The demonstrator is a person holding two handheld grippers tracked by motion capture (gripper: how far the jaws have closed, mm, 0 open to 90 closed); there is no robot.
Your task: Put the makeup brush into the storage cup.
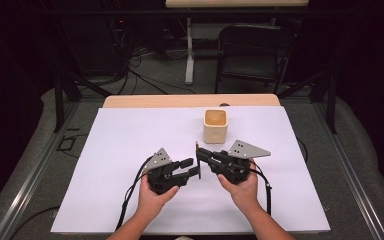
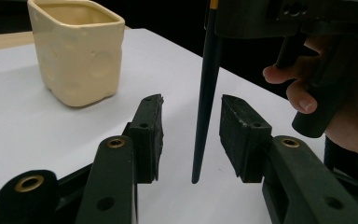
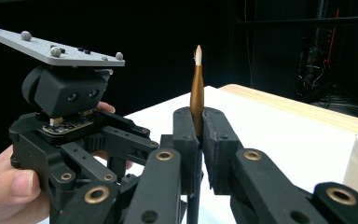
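High view: you hold your 2 grippers close together near the middle of the white sheet that covers the table, a little toward its near edge. Your right gripper is clamped shut on a paintbrush, which stands upright in its jaws. Your left gripper points at it from the left, its tips just beside the brush. A cream ceramic cup stands upright beyond both grippers, toward the far edge of the sheet and slightly right of centre, apart from the brush.

In the left gripper view, the left gripper's jaws stand part-way apart with the dark brush handle hanging between them; neither pad touches it, so this gripper grips nothing. The handle's lower end hovers just over the sheet. The cup sits beyond to the left, and your right hand is at the right edge.

In the right gripper view, the right gripper pinches the brush at its golden ferrule, the pale bristle tip pointing straight up. Your left hand holds the other gripper at the left, its grey plate on top.
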